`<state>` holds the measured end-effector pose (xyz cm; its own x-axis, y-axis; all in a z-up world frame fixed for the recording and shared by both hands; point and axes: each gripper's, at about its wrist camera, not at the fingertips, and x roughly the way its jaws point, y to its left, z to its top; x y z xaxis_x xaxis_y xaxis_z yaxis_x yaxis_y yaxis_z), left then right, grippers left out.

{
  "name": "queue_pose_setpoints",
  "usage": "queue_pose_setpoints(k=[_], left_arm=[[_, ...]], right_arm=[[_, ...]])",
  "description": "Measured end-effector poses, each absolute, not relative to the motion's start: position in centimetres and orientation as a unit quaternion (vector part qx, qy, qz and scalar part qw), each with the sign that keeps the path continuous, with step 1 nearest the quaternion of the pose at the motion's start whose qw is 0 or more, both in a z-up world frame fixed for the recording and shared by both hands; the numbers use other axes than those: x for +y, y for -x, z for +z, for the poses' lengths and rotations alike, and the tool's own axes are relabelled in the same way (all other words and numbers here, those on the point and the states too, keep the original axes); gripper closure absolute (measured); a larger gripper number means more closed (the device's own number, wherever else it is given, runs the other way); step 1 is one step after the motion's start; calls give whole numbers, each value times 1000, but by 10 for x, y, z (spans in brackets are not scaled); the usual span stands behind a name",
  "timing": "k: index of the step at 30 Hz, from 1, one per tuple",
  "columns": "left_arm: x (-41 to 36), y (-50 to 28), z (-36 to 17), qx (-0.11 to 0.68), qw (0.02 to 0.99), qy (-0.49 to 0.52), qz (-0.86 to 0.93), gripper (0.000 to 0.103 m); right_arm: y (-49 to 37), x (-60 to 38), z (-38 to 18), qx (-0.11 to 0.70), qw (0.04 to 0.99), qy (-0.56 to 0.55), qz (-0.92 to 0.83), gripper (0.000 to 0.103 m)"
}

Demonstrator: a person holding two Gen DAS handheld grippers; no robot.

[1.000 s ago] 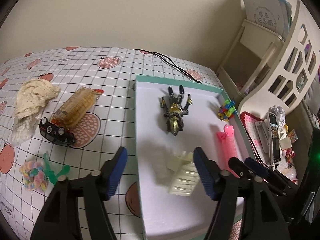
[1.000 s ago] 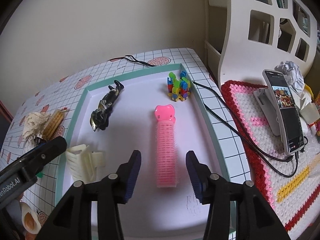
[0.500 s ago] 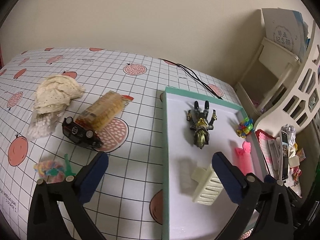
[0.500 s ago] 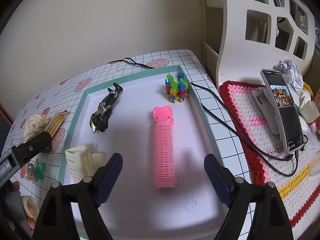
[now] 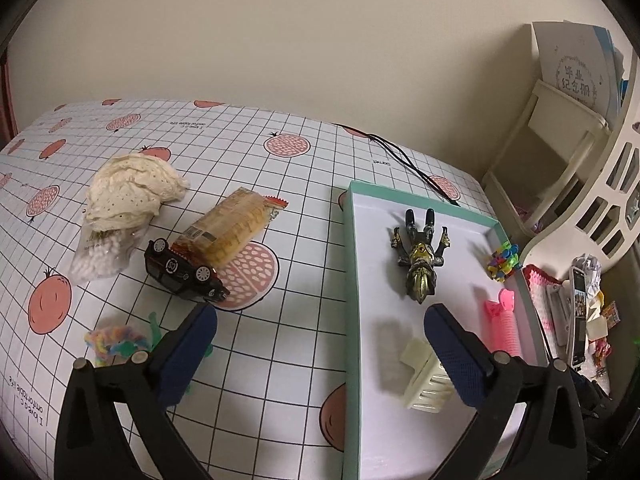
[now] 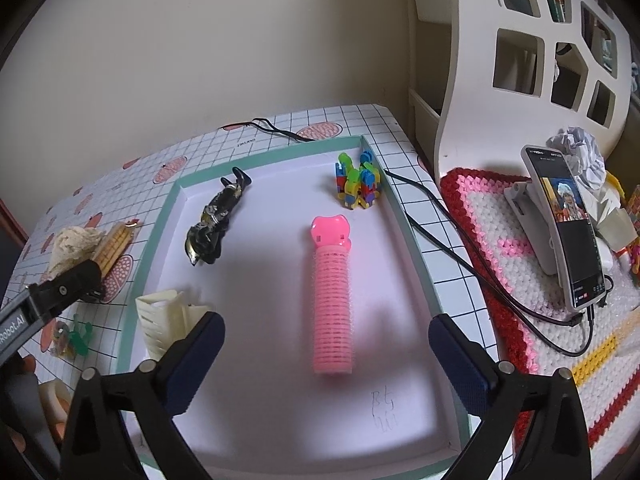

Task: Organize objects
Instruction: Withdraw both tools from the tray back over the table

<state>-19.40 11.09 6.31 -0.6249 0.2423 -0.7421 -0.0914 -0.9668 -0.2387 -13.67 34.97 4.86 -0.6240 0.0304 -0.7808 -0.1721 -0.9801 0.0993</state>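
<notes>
- Left claw (image 5: pixel 320 350): jaws spread wide, nothing between pads; hovers over the tray's left rim, above the worktop (image 5: pixel 280 184) w/ grid-and-fruit cloth.
- Right claw (image 6: pixel 326 354): jaws opening, now wide; pink hair roller (image 6: pixel 332 300) lies between the fingers on the tray floor, pads not touching it.
- Tray (image 6: pixel 160 236): white floor, teal rim, sits at the worktop's right end, long side toward the far wall.
- Tray contents, right-wrist view:
- Pink hair roller: centre, lengthwise, clip end toward the far rim.
- Cream hair claw clip (image 6: pixel 162 322): near-left part, close to the left rim, just beside the right claw's left finger.
- Black/gold action figure (image 6: pixel 214 220): far-left part, lying flat, legs toward the far rim.
- Multicolour block toy (image 6: pixel 358 182): far-right corner, against the right rim.
- Outside tray, left-wrist view, on worktop left of tray:
- Black toy car (image 5: pixel 182 274): on its side, touching the cracker pack (image 5: pixel 232 230).
- Cream cloth bundle (image 5: pixel 132 190): further left, over a clear bag of white bits (image 5: pixel 98 256).
- Pastel hair-tie bundle (image 5: pixel 110 340) w/ green plastic piece: near the front edge, beside the left claw's left finger.
- Black cable (image 5: pixel 404 160): runs from the far edge toward the tray's far-right corner.
- Right of the worktop: phone (image 6: pixel 568 232) on a stand, on a red/white crochet mat (image 6: pixel 480 208); white shelf unit (image 6: pixel 500 60) behind.
</notes>
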Motion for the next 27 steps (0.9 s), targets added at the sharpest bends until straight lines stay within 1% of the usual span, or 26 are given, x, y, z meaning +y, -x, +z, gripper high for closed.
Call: queue_pose_setpoints(k=[11,27], left_arm=[[101,192,74,-74,92,414,903,0],[50,187,97,-79,73,394,913,0]], right_arm=[[133,333,73,79,45,402,911,0],[138,266,90,65,1,385,921,0]])
